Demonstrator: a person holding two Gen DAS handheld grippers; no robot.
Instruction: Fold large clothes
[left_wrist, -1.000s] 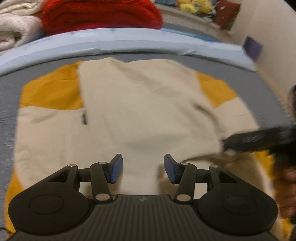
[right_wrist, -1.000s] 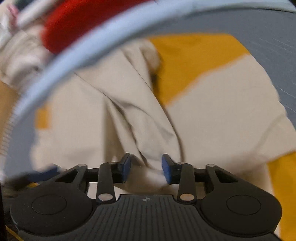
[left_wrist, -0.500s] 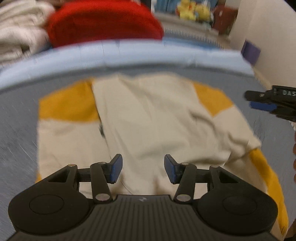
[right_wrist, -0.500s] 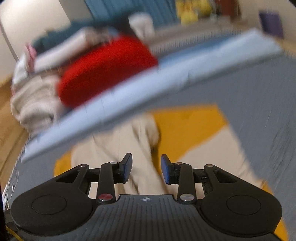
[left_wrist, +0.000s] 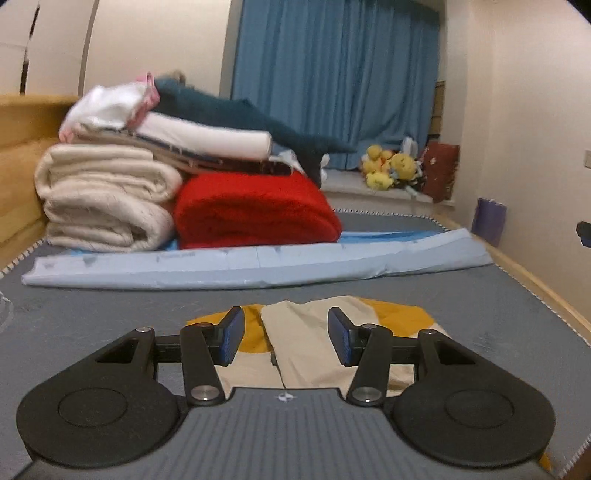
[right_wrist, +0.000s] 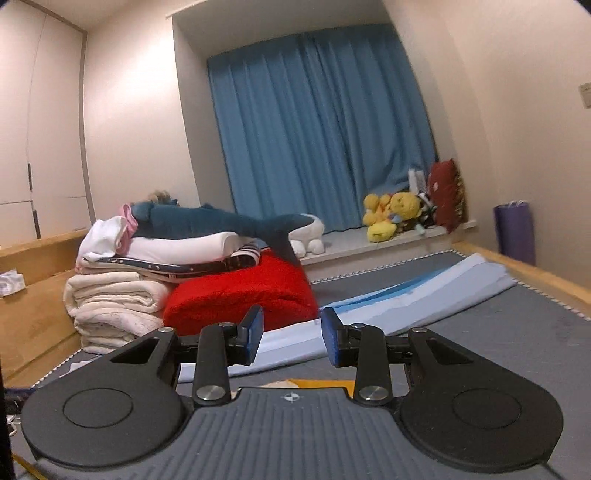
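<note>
Below the gaping left tool (left_wrist: 284, 334), the cream-and-mustard garment (left_wrist: 303, 332) lies lengthwise away.

Both wrist cameras are looking low and nearly level across the grey mattress pad (left_wrist: 110, 310) toward the blue curtain (right_wrist: 321, 129). The left view is sitting nearer the folded red fleece blanket (left_wrist: 255, 208); the right is facing higher. Both are sharing the stacked bedding and yellow plush toys (right_wrist: 391, 214).

One cream-and-yellow garment (left_wrist: 306, 343) is lying on the bed. Two grippers, left gripper (left_wrist: 284, 339) and right gripper (right_wrist: 291, 338), are hovering. One red blanket (left_wrist: 255, 210) is sitting behind.
</note>
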